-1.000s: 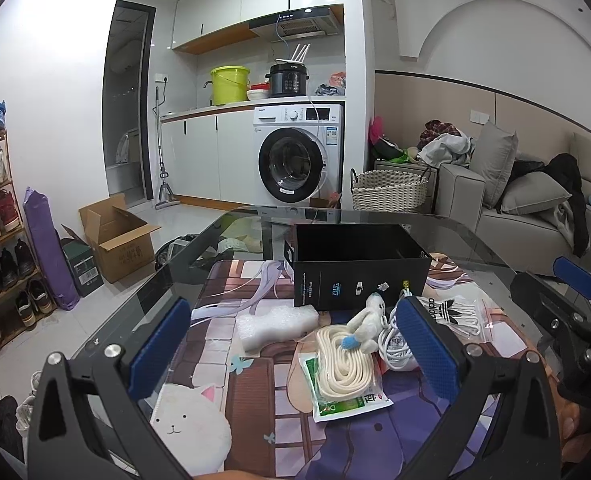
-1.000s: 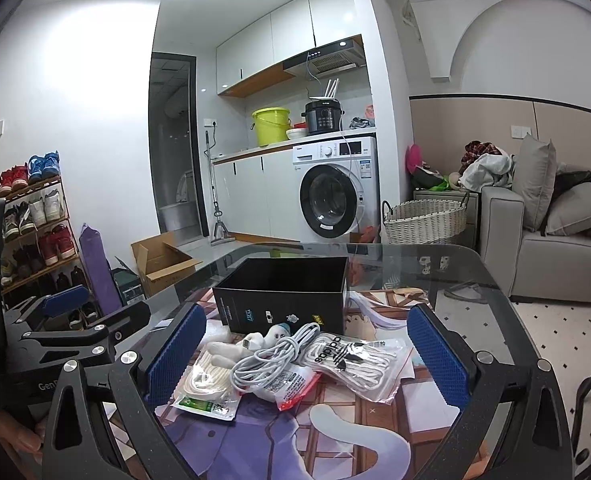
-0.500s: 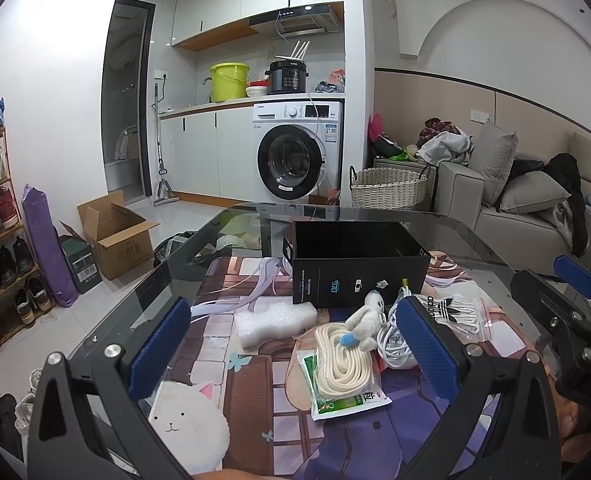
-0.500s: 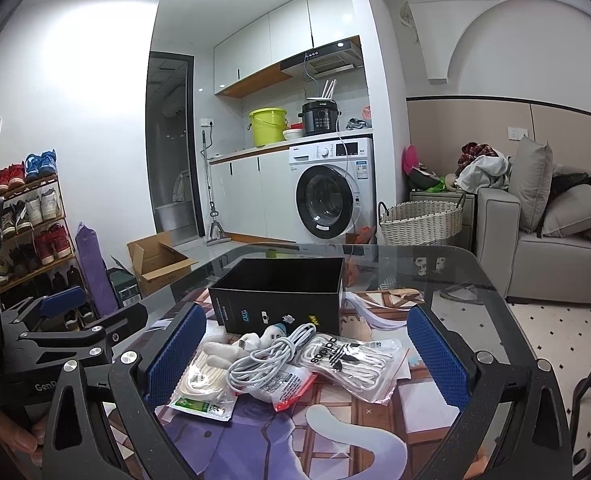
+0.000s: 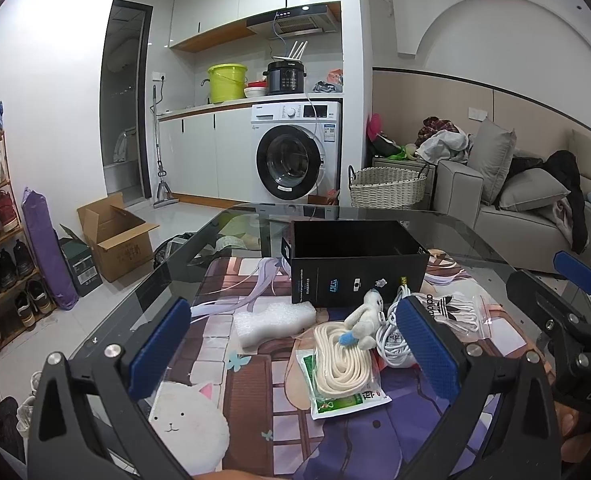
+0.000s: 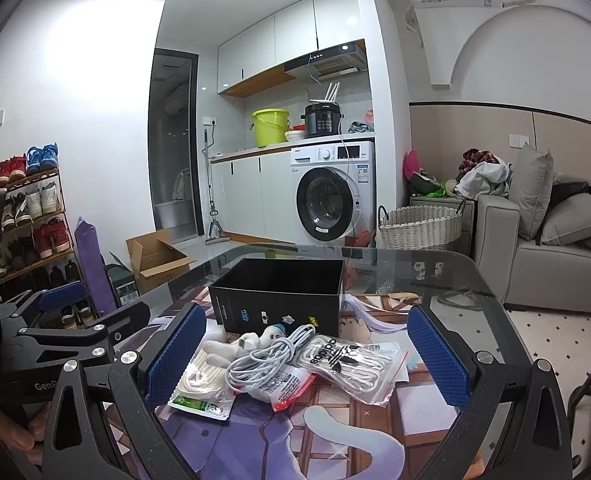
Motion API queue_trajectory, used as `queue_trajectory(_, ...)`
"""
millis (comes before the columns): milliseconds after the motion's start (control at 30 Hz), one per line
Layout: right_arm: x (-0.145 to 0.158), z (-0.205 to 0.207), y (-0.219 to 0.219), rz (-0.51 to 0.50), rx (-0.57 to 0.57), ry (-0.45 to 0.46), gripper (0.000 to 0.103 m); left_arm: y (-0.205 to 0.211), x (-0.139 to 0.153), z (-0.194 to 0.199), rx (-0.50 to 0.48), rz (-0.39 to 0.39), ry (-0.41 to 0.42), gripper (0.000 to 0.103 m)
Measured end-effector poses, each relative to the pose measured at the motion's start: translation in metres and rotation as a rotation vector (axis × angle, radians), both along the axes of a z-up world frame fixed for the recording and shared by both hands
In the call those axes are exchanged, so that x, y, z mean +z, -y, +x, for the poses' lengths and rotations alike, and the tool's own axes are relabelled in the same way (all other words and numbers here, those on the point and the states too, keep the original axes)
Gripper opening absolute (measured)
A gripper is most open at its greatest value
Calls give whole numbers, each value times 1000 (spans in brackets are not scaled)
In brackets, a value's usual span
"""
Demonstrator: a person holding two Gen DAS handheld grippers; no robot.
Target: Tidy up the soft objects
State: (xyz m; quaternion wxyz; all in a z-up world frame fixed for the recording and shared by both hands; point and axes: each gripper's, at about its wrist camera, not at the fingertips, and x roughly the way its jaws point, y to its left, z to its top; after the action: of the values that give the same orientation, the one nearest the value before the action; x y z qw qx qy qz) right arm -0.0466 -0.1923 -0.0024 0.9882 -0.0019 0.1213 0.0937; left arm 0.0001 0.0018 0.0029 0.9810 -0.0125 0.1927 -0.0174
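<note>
- Both grippers were held level above the near edge of the surface (image 5: 199, 248), side by side and pointing toward the 12 o'clock end.
- The glass surface carried a printed mat (image 6: 379, 420); a washing machine (image 5: 295, 160), a wicker basket (image 6: 419, 226) and a sofa (image 6: 551, 264) stood beyond.
- The left gripper (image 5: 291, 352) stood wide apart, holding and touching nothing.
- The right gripper (image 6: 305, 356) also stood wide apart and empty.
- An open black box (image 6: 283, 300) sat at 12 o'clock; just before it lay a rope coil (image 5: 339, 356), a plush toy (image 5: 365, 316), a white cable (image 6: 267, 356), bagged laces (image 6: 351, 364), and a foam piece (image 5: 271, 318) at 11 o'clock.
</note>
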Motion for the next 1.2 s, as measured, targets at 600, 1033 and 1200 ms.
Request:
queue_trajectory(600,1,-2,-6,-24,1,12,102,-4,0,3,-11,-20,-13,103)
queue_trajectory(1033,0,-2,-6,-23,1,14,102,-7,2,3,-17,-47,-8,103)
queue_trajectory(1200,1,-1,-6,-25,3,14,102,-7,2,3,-17,-55,1,103)
